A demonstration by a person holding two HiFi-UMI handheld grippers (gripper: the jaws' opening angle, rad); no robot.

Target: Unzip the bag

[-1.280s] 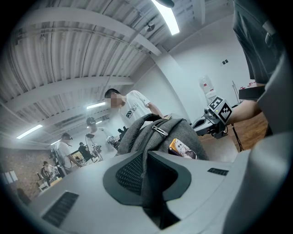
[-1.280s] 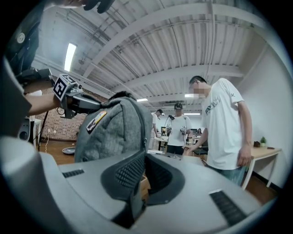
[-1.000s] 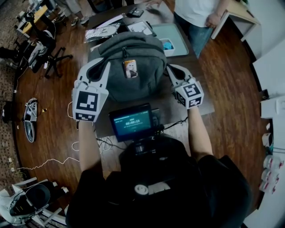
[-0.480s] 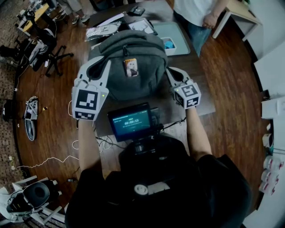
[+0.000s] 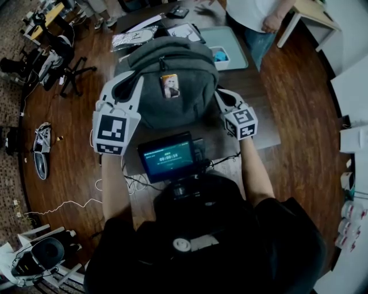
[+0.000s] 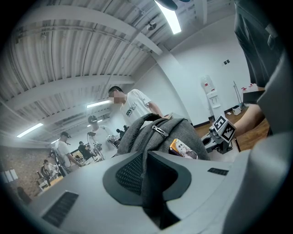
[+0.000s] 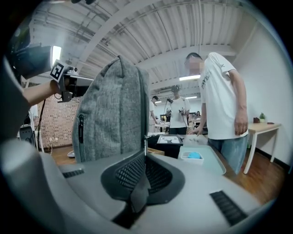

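Observation:
A grey backpack [image 5: 172, 86] stands upright on the table [image 5: 253, 109], with a small picture charm [image 5: 168, 87] on its front. My left gripper [image 5: 127, 81] is at its left side, shut on a fold of the grey fabric [image 6: 149, 183]. The top zip's metal pull [image 6: 159, 130] shows above that fold. My right gripper [image 5: 222, 95] is low at the bag's right side, shut on a thin dark zip pull tab [image 7: 138, 189]. In the right gripper view the backpack [image 7: 114, 114] rises just left of the jaws, its side-pocket zip [image 7: 81, 129] closed.
A small screen [image 5: 168, 156] on a stand sits between my arms at the table's near edge. Behind the bag lie a teal tray [image 5: 230, 49] and papers [image 5: 132, 39]. A person in a white shirt [image 5: 253, 14] stands at the far side. Chairs and cables occupy the floor at left.
My right gripper has sunk a little along the bag's right side, still shut on the tab. The left gripper has stayed put on the fabric.

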